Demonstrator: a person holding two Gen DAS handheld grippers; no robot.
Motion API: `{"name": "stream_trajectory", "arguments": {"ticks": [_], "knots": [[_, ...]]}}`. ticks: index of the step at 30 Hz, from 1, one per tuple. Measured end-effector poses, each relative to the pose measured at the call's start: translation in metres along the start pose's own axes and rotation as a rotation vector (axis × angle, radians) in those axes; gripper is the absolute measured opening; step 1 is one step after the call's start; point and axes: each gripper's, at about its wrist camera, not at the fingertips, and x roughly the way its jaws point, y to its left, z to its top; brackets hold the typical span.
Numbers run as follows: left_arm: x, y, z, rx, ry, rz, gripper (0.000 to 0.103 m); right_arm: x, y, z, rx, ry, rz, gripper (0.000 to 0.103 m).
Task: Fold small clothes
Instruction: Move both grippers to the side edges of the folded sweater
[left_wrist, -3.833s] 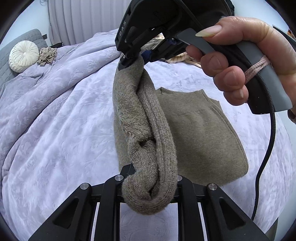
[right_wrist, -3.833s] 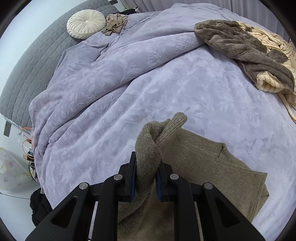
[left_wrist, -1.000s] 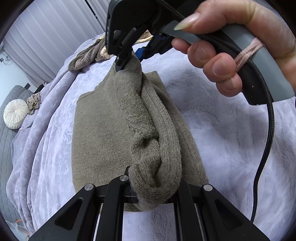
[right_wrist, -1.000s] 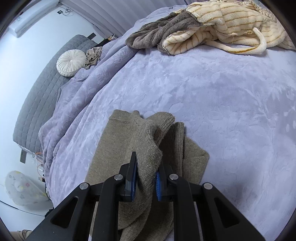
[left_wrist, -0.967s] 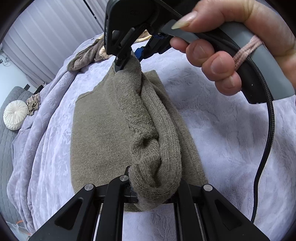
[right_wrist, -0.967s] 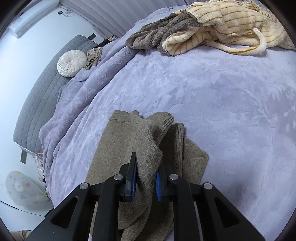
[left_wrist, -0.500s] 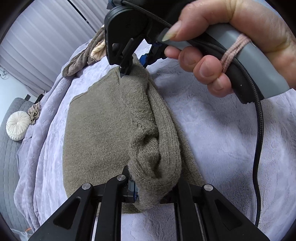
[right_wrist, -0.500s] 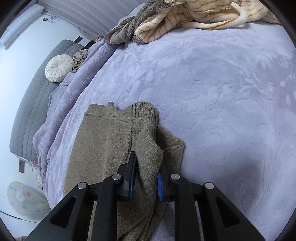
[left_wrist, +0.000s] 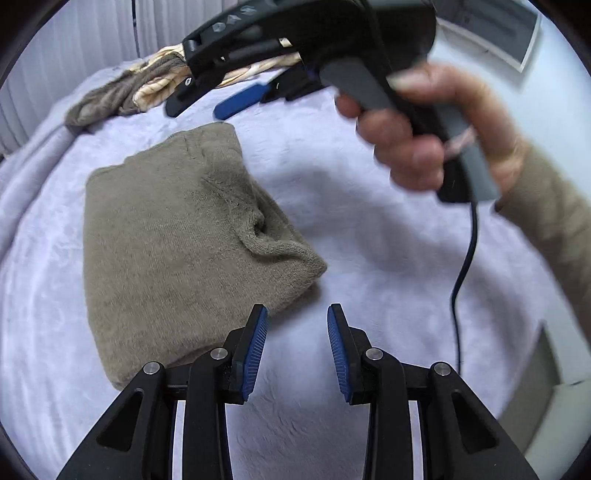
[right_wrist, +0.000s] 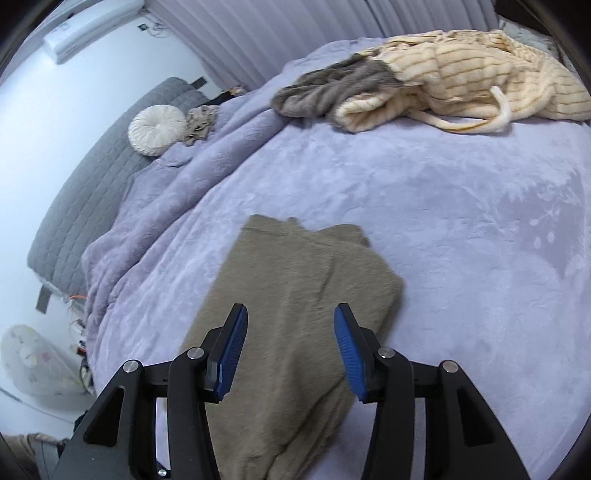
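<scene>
Olive-brown knitted sweater (left_wrist: 177, 240) lies folded on the lilac plush bedspread (left_wrist: 369, 258), centre-left of the left view; both tongs empty, jaws spread wide: left gripper (left_wrist: 295, 345) at its lower edge, right gripper (right_wrist: 290, 350) hovering above it. Risks, I'd guess: bulging sleeve fold at centre could spring loose; a low pad could snag the knit

I see a bed under a lilac blanket (right_wrist: 424, 192). A folded olive sweater (right_wrist: 295, 295) lies flat on it; beyond the sweater, a cream-and-grey fleece heap (right_wrist: 424, 88); toward the headboard, a round white cushion (right_wrist: 157, 129).
</scene>
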Motion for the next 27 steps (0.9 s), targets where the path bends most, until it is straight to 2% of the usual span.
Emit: {"name": "stream_trajectory", "arguments": {"ticks": [1,2,3,4,5,7,9,13,14,17,18,20,23,25,27], "knots": [[-0.006,0.012,0.001,-0.035,-0.020,-0.014,0.035,0.006,0.006,-0.003,-0.006,0.019,0.020,0.062],[-0.010,0.029,0.005,-0.083,-0.042,-0.018,0.040,0.015,0.008,-0.007,-0.009,0.041,0.005,0.062],[-0.012,0.046,0.009,-0.131,-0.054,-0.027,0.054,0.025,0.006,-0.009,-0.005,0.069,-0.026,0.062],[-0.010,0.066,0.013,-0.197,-0.063,-0.041,0.089,0.034,0.002,-0.011,0.008,0.093,-0.050,0.062],[-0.008,0.085,0.015,-0.265,-0.080,-0.039,0.098,0.043,-0.006,-0.013,0.029,0.113,-0.077,0.062],[-0.001,0.112,0.017,-0.373,-0.084,-0.027,0.098,0.056,-0.026,-0.016,0.082,0.144,-0.162,0.060],[0.012,0.131,0.015,-0.438,-0.053,-0.066,0.098,0.055,-0.039,-0.019,0.137,0.136,-0.192,0.054],[0.026,0.141,0.008,-0.419,0.009,0.034,0.098,0.026,-0.018,-0.023,0.094,0.072,-0.252,0.052],[0.025,0.144,0.005,-0.428,0.012,0.041,0.098,0.018,-0.009,-0.028,0.076,0.059,-0.238,0.052],[0.015,0.156,-0.003,-0.474,-0.043,0.008,0.098,-0.001,0.020,-0.048,0.037,0.049,-0.093,0.053],[0.016,0.158,-0.006,-0.480,-0.044,0.025,0.098,-0.004,0.030,-0.058,0.021,0.046,-0.040,0.055],[0.029,0.163,-0.011,-0.478,0.011,0.055,0.098,0.000,0.042,-0.075,0.018,0.064,0.030,0.058],[0.041,0.169,-0.021,-0.465,0.050,0.063,0.098,0.013,0.036,-0.098,0.032,0.107,-0.037,0.058],[0.043,0.173,-0.028,-0.479,0.059,0.040,0.098,0.014,0.018,-0.110,0.098,0.113,-0.048,0.056],[0.045,0.174,-0.031,-0.479,0.063,0.033,0.098,0.009,0.005,-0.117,0.148,0.095,-0.079,0.048]]}}
